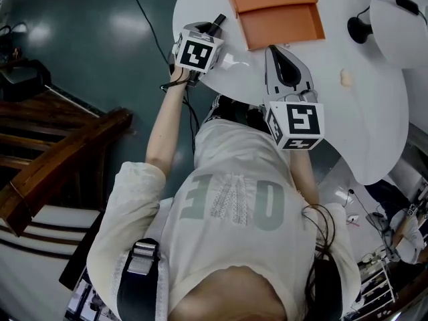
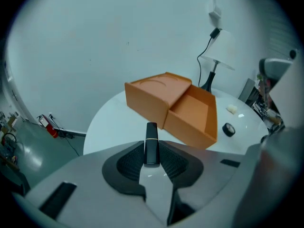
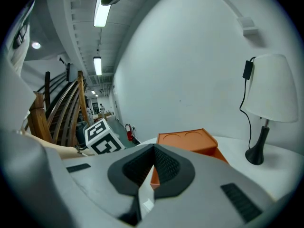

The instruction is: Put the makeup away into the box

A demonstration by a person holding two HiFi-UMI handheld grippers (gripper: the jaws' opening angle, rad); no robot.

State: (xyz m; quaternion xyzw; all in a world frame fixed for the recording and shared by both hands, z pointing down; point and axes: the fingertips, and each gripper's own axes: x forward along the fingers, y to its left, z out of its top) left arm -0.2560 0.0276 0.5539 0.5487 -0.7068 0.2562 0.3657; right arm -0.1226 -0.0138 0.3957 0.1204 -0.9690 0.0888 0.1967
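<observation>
A black lipstick tube (image 2: 151,144) with a thin gold band stands between the pads of my left gripper (image 2: 151,151), which is shut on it. In the head view this gripper (image 1: 212,31) hovers over the near left rim of the white round table (image 1: 334,126), the tube's end (image 1: 218,21) sticking out. The orange box (image 2: 190,113) lies just beyond it, its drawer slid out and open; it also shows in the head view (image 1: 281,19). My right gripper (image 1: 273,49) hangs near the box's front edge, jaws together and empty (image 3: 152,152).
A white lamp (image 1: 394,19) with a black base (image 1: 359,29) stands at the table's right. A small cream object (image 1: 346,77) and a little black round item (image 2: 228,129) lie right of the box. A wooden stair rail (image 1: 60,166) runs at the left.
</observation>
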